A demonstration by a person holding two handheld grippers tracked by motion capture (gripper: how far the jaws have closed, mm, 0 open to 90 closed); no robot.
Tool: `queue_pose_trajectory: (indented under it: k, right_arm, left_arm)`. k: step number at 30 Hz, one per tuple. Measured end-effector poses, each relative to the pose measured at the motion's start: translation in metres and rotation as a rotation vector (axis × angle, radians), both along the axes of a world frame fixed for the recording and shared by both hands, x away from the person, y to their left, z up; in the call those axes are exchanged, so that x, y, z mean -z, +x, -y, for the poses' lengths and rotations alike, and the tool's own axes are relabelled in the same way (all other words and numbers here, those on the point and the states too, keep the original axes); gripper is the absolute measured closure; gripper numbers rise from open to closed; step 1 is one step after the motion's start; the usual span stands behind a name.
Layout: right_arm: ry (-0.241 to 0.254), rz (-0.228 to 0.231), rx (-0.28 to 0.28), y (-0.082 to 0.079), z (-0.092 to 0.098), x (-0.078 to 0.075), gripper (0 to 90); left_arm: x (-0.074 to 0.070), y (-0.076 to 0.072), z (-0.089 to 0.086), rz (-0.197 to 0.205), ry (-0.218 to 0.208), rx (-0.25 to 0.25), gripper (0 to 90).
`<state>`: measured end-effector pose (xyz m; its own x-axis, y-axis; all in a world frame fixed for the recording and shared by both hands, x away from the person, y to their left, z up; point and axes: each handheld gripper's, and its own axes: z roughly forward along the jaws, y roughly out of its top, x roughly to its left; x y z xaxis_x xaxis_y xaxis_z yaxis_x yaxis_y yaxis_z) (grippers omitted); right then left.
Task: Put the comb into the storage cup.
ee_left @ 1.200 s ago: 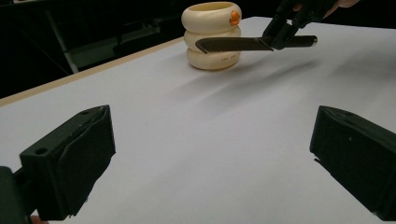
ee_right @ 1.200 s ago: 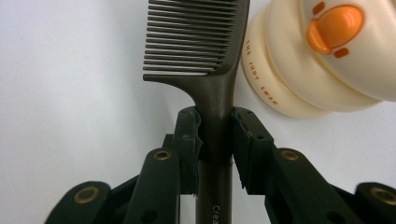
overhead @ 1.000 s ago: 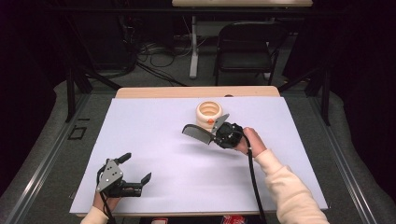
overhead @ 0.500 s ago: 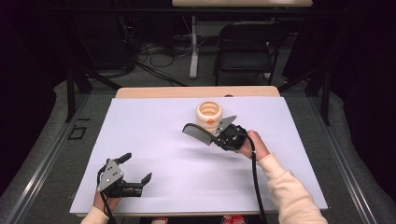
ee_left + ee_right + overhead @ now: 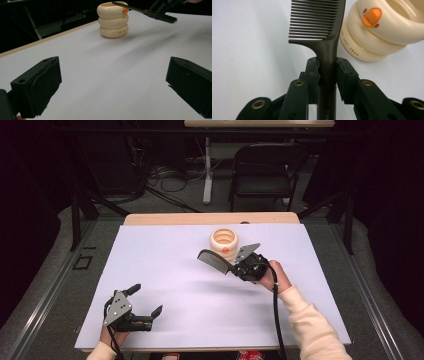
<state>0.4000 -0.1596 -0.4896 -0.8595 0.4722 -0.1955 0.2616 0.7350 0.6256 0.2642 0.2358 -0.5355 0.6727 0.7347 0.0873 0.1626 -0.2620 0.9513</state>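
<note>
You are holding the comb (image 5: 322, 30) in the right gripper (image 5: 327, 71), jaws clamping its handle, pot (image 5: 225, 241) at 1 o'clock; insertion pending. Left gripper (image 5: 145, 302) is idling, jaws wide, empty.

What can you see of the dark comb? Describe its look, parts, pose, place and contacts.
The comb looks like dark brown plastic, with one row of fine straight teeth and a long slim handle bearing pale lettering. The right gripper clamps the handle between its jaws. It is held level above the white table cover, beside the cream ringed holder; whether they touch is unclear.
</note>
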Motion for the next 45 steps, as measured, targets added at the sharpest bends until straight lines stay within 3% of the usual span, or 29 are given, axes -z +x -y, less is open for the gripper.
queue_pose_trajectory:
  k: [16, 45]
  right_arm:
    - [0.022, 0.015, 0.004, -0.002, 0.006, -0.006, 72.4]
    - [0.105, 0.047, 0.048, -0.003, 0.023, -0.022, 72.4]
  left_arm:
    - [0.000, 0.000, -0.001, 0.000, -0.002, 0.000, 0.2]
    - [0.000, -0.001, -0.001, 0.002, -0.007, -0.001, 0.2]
